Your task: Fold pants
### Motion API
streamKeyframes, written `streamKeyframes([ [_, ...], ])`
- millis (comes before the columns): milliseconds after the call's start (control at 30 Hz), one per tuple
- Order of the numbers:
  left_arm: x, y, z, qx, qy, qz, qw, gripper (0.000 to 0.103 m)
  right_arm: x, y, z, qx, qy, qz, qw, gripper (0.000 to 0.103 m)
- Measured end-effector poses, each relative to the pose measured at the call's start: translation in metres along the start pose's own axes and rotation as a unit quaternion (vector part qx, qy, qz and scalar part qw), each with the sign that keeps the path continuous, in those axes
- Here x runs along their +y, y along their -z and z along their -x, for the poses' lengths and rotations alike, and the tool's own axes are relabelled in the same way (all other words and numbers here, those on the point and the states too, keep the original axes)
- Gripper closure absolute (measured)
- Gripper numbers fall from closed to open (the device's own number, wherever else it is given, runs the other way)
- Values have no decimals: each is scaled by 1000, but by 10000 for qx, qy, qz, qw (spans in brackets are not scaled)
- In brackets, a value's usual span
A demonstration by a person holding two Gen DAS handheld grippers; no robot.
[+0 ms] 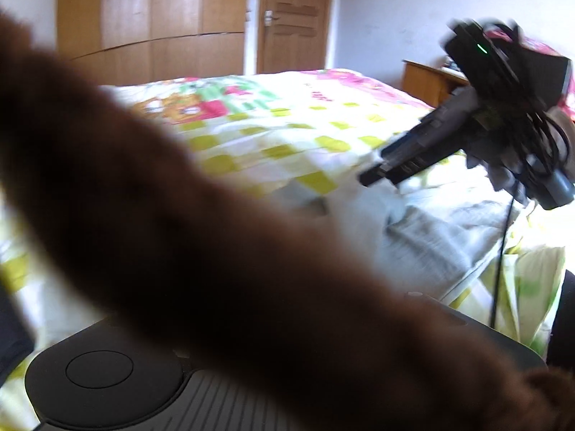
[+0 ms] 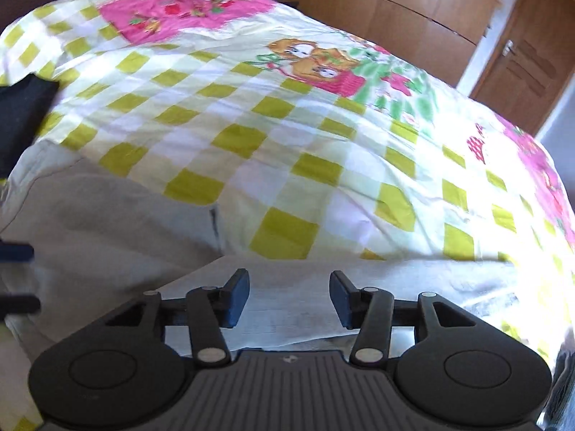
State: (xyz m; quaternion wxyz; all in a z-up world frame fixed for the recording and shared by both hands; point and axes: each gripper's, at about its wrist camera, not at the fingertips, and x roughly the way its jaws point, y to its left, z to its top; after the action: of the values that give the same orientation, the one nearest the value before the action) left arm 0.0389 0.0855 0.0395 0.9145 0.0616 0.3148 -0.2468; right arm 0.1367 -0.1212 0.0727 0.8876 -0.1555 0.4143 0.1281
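Pale grey pants [image 1: 435,240] lie crumpled on the checked bedspread [image 1: 287,122]. In the right wrist view they spread as a pale cloth [image 2: 107,222] under and to the left of my right gripper [image 2: 289,298], which stands open just above the fabric with nothing between its fingers. From the left wrist view the right gripper [image 1: 370,177] points down-left at the pants' upper edge. A blurred brown fuzzy shape [image 1: 172,222], which looks like a sleeve, crosses the left wrist view and hides the left fingers. Only that gripper's dark base [image 1: 100,370] shows.
The bed [image 2: 323,125] fills most of both views. A dark cloth [image 2: 21,115] lies at its left edge. Wooden wardrobes [image 1: 151,10] and a door [image 1: 293,18] stand behind the bed, and a small wooden side table [image 1: 427,79] is at the back right. A black cable [image 1: 501,251] hangs from the right gripper.
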Motion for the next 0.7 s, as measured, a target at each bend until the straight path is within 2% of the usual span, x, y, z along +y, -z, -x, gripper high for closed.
streamKeyframes([
  [67, -19, -2, -18, -33, 97, -212, 9997, 65, -30, 10, 2, 93, -21, -745, 9972, 42],
  [167, -39, -4, -42, 2, 326, -298, 9990, 65, -73, 36, -2, 327, 74, -1755, 9839, 42],
  [233, -51, -6, -54, 36, 255, -428, 9988, 65, -96, 51, -7, 339, 250, -2199, 9746, 42],
  [333, -62, -8, -65, 84, 77, -545, 9984, 65, -126, 64, -15, 147, 223, -2849, 9582, 41],
  [400, -63, -11, -70, 117, 52, -544, 9984, 65, -139, 66, -21, -46, 227, -3101, 9504, 41],
  [533, -67, -18, -80, 205, 16, -490, 9986, 65, -169, 69, -39, -402, 333, -3733, 9262, 41],
  [700, -74, -28, -92, 193, 18, -495, 9986, 65, -191, 70, -56, -615, 473, -4046, 9112, 42],
])
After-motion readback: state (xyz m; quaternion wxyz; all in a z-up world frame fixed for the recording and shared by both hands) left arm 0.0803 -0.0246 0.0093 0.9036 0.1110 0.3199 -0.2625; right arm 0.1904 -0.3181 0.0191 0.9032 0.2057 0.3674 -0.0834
